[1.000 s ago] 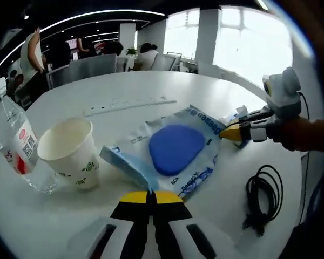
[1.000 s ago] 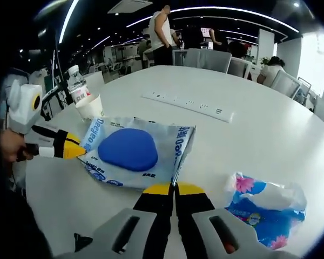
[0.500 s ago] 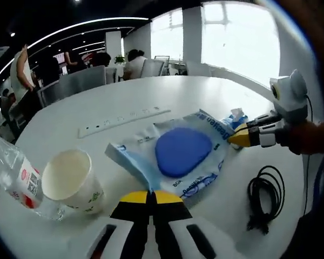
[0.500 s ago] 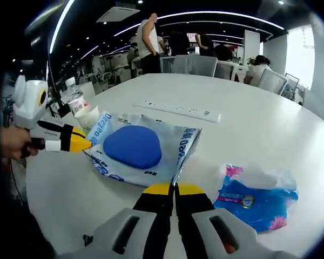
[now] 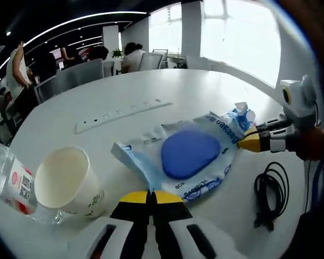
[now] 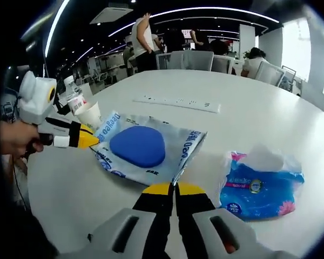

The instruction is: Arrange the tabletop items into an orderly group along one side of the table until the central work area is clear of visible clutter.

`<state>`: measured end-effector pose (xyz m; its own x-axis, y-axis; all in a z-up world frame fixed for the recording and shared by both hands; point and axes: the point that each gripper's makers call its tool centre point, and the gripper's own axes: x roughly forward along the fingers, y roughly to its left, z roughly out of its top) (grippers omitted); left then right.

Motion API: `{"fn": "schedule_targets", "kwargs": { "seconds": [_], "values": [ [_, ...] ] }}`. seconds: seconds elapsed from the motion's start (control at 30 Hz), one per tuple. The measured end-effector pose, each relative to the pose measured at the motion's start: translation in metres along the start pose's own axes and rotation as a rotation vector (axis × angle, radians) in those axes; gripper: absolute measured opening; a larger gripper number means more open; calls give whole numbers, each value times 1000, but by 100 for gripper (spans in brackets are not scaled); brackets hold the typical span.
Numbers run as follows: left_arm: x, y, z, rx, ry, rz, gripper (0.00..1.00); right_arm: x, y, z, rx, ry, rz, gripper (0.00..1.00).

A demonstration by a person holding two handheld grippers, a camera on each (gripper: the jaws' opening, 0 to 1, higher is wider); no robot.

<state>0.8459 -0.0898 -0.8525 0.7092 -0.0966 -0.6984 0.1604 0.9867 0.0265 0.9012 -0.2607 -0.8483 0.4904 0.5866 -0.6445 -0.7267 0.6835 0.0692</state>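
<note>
While both grippers, left (image 5: pixel 149 195) and right (image 6: pixel 174 187), are pinching opposite corners of the wipes pack (image 5: pixel 181 156) mid-table, they should be dragging it sideways evenly.

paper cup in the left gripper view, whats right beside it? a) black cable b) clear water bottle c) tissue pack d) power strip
b: the paper cup stands against the clear water bottle lying at its side, while the black cable, tissue pack and power strip sit well away from it.
</note>
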Motion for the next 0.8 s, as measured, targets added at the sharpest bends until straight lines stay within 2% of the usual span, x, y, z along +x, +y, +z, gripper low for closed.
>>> {"fn": "schedule_targets", "kwargs": {
  "seconds": [0.27, 0.6, 0.8],
  "values": [
    [3, -5, -3, 1, 17, -16, 0, 8, -4, -18, -5, 38, -9, 0],
    [4, -3, -7, 10, 22, -8, 3, 8, -3, -20, -13, 56, -5, 0],
    [-2, 0, -5, 12, -14, -4, 9, 4, -1, -19, -84, 73, -9, 5]
  ]
}}
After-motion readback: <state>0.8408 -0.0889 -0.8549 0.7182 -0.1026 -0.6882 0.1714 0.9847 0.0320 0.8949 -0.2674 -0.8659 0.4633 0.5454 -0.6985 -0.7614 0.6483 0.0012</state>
